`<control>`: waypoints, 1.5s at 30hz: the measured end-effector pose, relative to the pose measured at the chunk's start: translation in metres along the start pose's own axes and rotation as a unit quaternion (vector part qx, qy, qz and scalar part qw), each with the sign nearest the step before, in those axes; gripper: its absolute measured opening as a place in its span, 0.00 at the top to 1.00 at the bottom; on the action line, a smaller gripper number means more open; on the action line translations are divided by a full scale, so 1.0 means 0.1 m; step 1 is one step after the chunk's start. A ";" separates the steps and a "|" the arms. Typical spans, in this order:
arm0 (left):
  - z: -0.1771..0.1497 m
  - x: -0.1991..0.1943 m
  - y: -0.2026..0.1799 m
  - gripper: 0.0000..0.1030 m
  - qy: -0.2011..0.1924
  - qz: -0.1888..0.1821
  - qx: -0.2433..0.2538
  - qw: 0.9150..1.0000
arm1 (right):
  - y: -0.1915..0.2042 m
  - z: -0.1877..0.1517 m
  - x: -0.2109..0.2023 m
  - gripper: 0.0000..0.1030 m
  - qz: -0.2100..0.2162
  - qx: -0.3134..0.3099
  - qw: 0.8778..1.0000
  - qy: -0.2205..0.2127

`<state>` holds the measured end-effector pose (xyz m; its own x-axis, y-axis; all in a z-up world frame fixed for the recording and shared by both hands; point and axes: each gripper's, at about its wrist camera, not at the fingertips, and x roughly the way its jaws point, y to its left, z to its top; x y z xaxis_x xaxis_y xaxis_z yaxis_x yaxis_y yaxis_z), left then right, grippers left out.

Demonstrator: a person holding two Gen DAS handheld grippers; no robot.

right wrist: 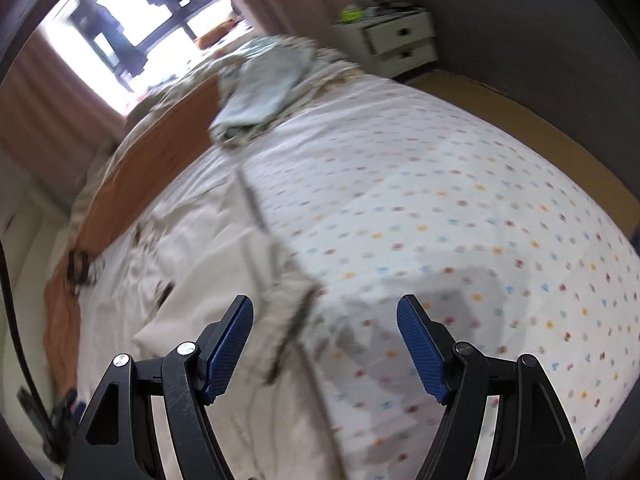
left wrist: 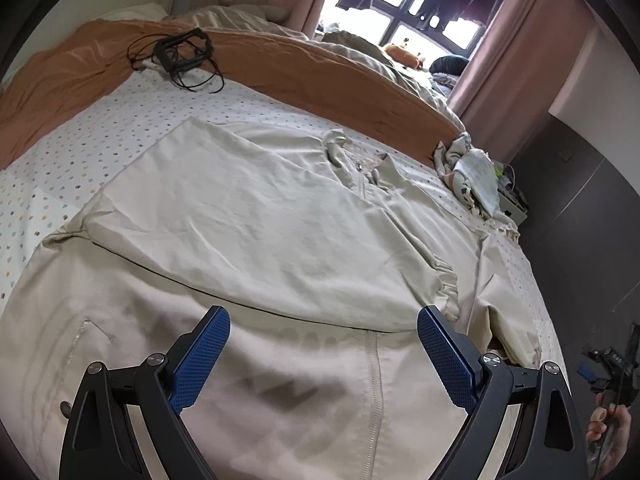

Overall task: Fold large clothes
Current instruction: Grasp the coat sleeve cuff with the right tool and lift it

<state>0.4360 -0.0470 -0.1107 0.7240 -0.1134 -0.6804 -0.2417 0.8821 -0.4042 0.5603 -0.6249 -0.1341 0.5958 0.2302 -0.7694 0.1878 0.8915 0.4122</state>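
One beige jacket point(left wrist: 256, 216) lying spread on dotted sheet point(right wrist: 460, 208), both grippers, left point(left wrist: 324, 332) and right point(right wrist: 325, 320), gaping empty, sheet's right half lying bare.

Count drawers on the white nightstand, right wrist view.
2: upper drawer and lower drawer, stacked on the nightstand front, beyond the bed. Others may be hidden.

No readable text or labels anywhere (blur hides fine detail).

The bed point(left wrist: 120, 152) wears a white sheet with small coloured dots. On it lie a beige jacket point(left wrist: 248, 216), an orange blanket point(left wrist: 304, 76), black cables point(left wrist: 176, 56) and bunched pale cloth point(right wrist: 264, 88).
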 end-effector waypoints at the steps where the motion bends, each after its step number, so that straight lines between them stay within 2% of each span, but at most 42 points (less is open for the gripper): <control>1: 0.01 0.00 -0.01 0.08 0.002 -0.004 -0.002 1.000 | -0.09 0.00 0.03 0.28 -0.010 0.009 1.000 -0.001; 4: 0.03 -0.03 -0.03 0.08 0.002 -0.022 -0.012 1.000 | -0.28 -0.02 0.13 0.28 -0.024 0.026 0.999 0.002; 10: 0.04 -0.08 -0.06 0.08 0.000 -0.028 -0.014 1.000 | -0.45 -0.07 0.53 0.28 -0.026 0.060 0.998 0.017; 21: 0.05 -0.01 0.14 0.08 0.016 -0.028 -0.063 0.997 | 0.23 -0.16 1.02 0.28 0.042 0.023 0.998 0.050; 23: 0.05 -0.01 0.15 0.08 0.016 -0.026 -0.063 0.998 | 0.34 -0.17 1.13 0.35 0.056 0.026 0.996 0.063; 25: 0.05 0.01 0.17 0.08 0.019 -0.024 -0.065 0.997 | 0.42 -0.16 1.22 0.55 0.058 0.028 0.995 0.077; 26: 0.04 0.01 0.18 0.08 0.019 -0.024 -0.067 0.997 | 0.46 -0.15 1.23 0.59 0.047 0.026 0.996 0.075; 27: 0.04 0.01 0.20 0.08 0.020 -0.024 -0.069 0.997 | 0.51 -0.13 1.22 0.71 0.041 0.021 0.996 0.070; 28: 0.04 0.01 0.21 0.08 0.020 -0.024 -0.072 0.997 | 0.58 -0.11 1.17 0.76 0.038 0.010 0.997 0.060; 32: 0.06 0.01 0.26 0.08 0.019 -0.027 -0.080 0.996 | 0.97 0.02 0.83 0.79 0.005 -0.066 0.998 0.016; 35: 0.06 0.00 0.26 0.08 0.019 -0.030 -0.080 0.996 | 1.24 0.15 0.58 0.80 0.002 -0.094 0.996 -0.004; 40: 0.10 -0.06 0.29 0.08 0.008 -0.030 -0.079 0.996 | 1.78 0.35 0.20 0.81 0.035 -0.126 0.991 -0.027; 45: 0.15 -0.13 0.45 0.08 -0.006 -0.031 -0.108 0.994 | 2.61 0.43 -0.02 0.82 0.073 -0.174 0.981 -0.037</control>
<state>0.4256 0.0007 -0.1109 0.7491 -0.1574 -0.6435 -0.3287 0.7550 -0.5674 0.6419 -0.4099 -0.0038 0.6541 0.3472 -0.6721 -0.1741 0.9337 0.3128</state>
